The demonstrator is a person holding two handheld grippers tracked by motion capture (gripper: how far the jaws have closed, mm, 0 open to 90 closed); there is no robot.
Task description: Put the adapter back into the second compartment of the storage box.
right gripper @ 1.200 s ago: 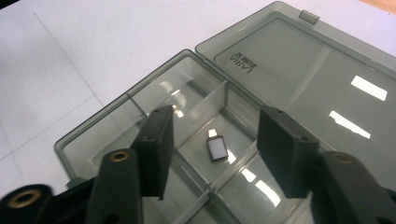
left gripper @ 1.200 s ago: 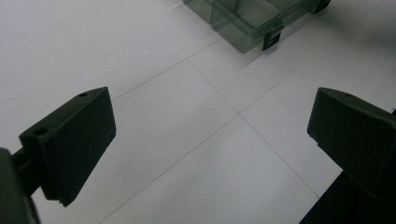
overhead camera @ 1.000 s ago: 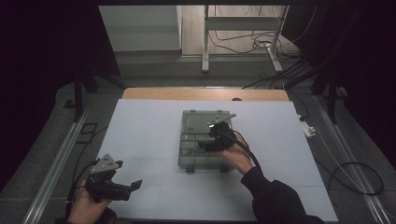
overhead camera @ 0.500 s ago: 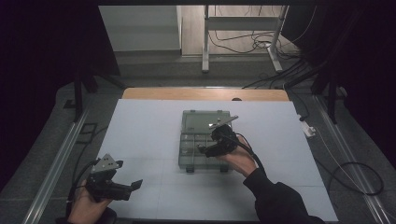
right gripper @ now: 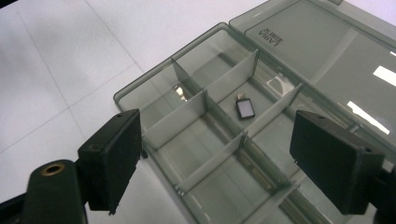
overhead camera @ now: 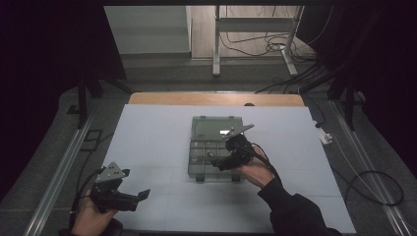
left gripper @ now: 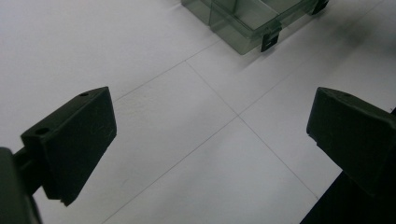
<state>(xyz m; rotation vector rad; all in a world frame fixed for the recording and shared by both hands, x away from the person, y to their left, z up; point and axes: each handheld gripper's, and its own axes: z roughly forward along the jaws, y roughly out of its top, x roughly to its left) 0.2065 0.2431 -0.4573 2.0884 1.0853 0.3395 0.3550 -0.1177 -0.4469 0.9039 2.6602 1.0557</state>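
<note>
My right tongs (right gripper: 215,154) have just been opening, nothing between them, over the box (right gripper: 159,84); its tiny stiff chip (right gripper: 245,109) looks light and slippery — I'd pinch its edges. Left tongs (left gripper: 205,149) released.

We see a smoky grey, see-through plastic compartment box (right gripper: 219,140), smooth and glossy, its open lid (right gripper: 327,56) catching bright glare. In one compartment lies a small dark chip with a shiny silvery face (right gripper: 245,108). The white tabletop sheet (left gripper: 154,140) looks matt and finely grained. Both grippers' black jaws appear matt plastic.
</note>
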